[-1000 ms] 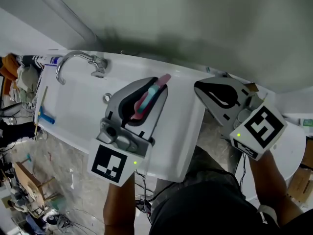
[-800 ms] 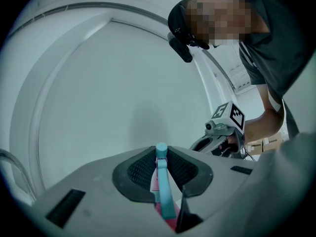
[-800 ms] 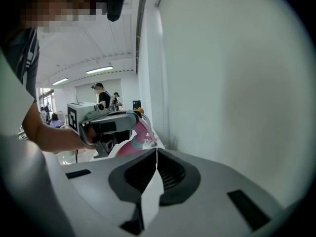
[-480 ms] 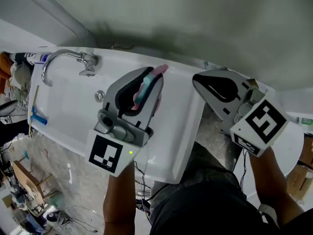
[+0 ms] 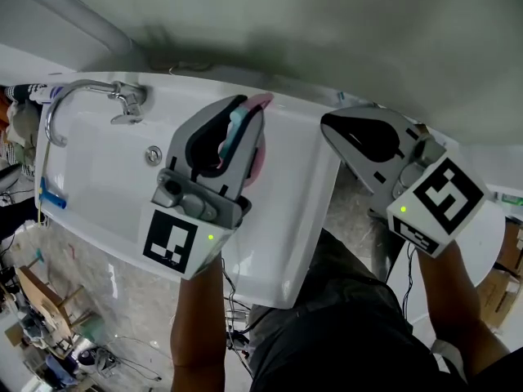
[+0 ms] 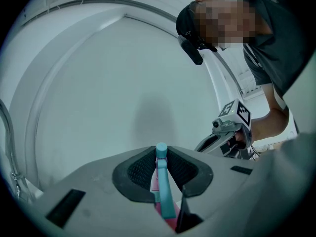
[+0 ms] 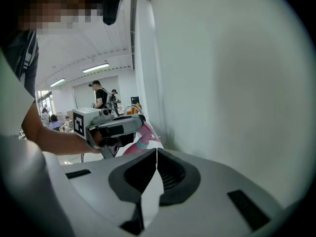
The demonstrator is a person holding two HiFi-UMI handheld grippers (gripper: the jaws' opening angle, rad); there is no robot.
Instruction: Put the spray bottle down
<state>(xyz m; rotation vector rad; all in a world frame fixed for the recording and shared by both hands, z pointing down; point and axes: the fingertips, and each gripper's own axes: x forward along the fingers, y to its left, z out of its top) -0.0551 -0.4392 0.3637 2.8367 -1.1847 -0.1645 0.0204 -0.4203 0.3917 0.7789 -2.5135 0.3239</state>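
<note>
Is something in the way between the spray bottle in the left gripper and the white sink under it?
Nothing visible. The left gripper holds the spray bottle over a bare stretch of the sink near the wall; the faucet and the drain are off to the side. The spot right under the gripper is hidden.

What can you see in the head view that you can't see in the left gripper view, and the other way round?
Only the head view shows the drain in the white sink, and the square-marker cube on the left hand-held gripper. Only the left gripper view shows the black camera worn on the person's head. Both show the pink and teal spray bottle clamped in the left hand-held gripper, and the right hand-held gripper beside it.
</note>
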